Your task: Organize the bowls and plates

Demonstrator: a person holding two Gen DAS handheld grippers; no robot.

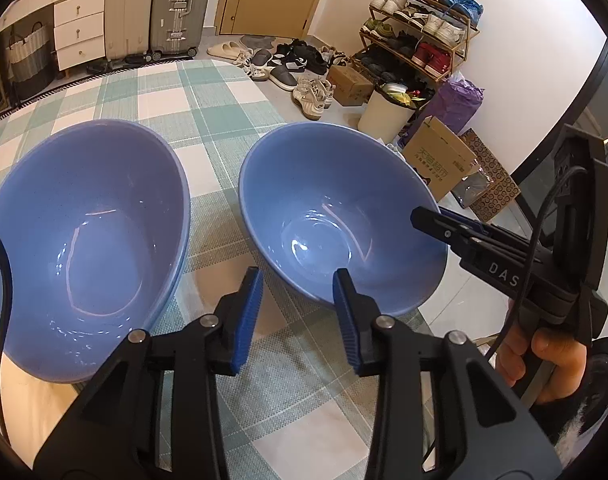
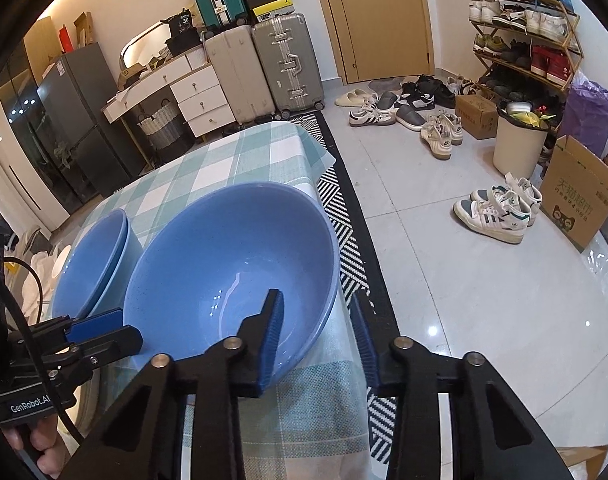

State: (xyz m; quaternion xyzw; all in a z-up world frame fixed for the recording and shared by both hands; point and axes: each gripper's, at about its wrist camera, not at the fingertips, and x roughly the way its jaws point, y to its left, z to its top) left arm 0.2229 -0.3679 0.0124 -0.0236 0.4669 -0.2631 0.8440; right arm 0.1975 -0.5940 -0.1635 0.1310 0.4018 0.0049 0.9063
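A single blue bowl (image 1: 340,208) (image 2: 223,248) stands on the green-checked tablecloth (image 1: 207,100) (image 2: 223,160), close to the table's right edge. To its left sits a stack of two matching blue bowls (image 1: 83,208) (image 2: 91,256). My left gripper (image 1: 299,274) (image 2: 129,330) straddles the single bowl's near-left rim, one finger inside and one outside, pads against the wall. My right gripper (image 2: 314,294) (image 1: 424,216) clamps the same bowl's right rim, inner finger over the bowl's hollow, outer finger beside the wall. The bowl rests upright on the cloth.
The cloth's edge (image 2: 324,160) drops off just right of the bowl, above a striped rug (image 2: 344,208). On the floor are shoes (image 2: 500,208), a cream bin (image 2: 520,144) and cardboard boxes (image 2: 580,196). Suitcases (image 2: 263,64) and drawers stand at the back. A hand (image 1: 544,360) holds the right gripper.
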